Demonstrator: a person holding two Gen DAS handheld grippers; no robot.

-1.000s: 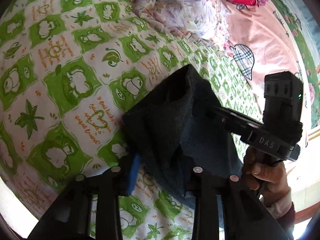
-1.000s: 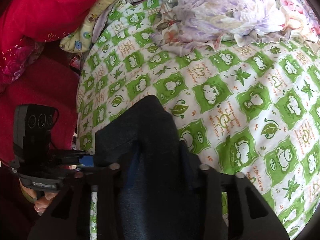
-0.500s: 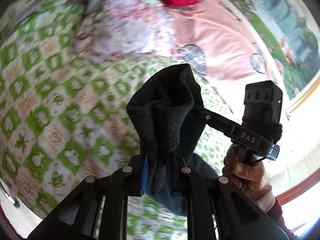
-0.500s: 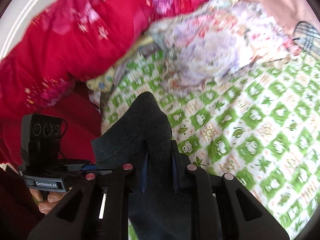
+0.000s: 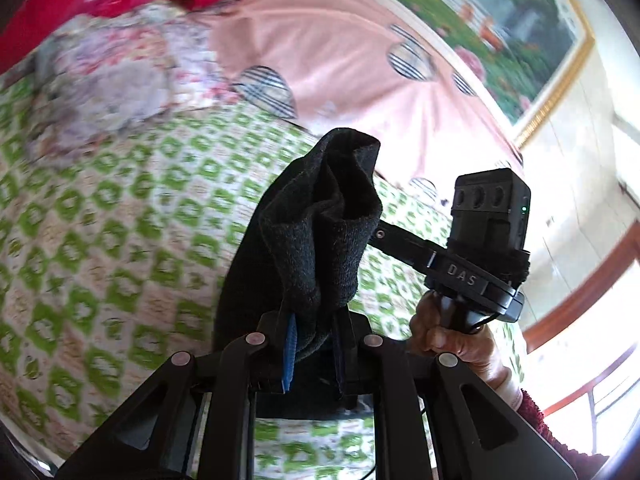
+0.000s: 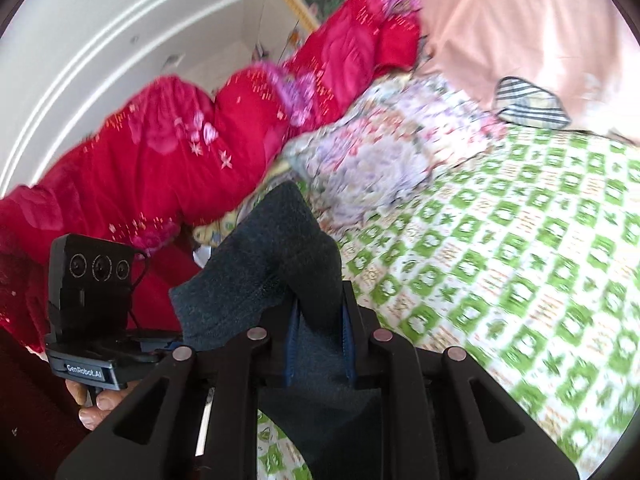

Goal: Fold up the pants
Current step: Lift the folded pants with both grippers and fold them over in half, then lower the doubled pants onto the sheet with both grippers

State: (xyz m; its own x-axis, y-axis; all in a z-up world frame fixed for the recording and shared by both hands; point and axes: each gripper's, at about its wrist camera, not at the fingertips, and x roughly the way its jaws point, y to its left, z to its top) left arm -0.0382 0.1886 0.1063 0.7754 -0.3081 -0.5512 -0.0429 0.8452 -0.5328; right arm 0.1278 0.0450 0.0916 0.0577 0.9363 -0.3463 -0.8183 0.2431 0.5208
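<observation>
Dark charcoal knit pants clamped at one edge by both tongs: left gripper and right gripper each closed on bunched fabric, raised clear of green-and-white checked bedsheet. Fold not yet laid down (lifting stage, by appearance); flattening and further folds outstanding. Beyond: red quilt, pink sheet, framed painting

The pants hang between both grippers above the bed — left gripper beside the right gripper. Behind them a quilt lies on the bed, a blanket further back.
</observation>
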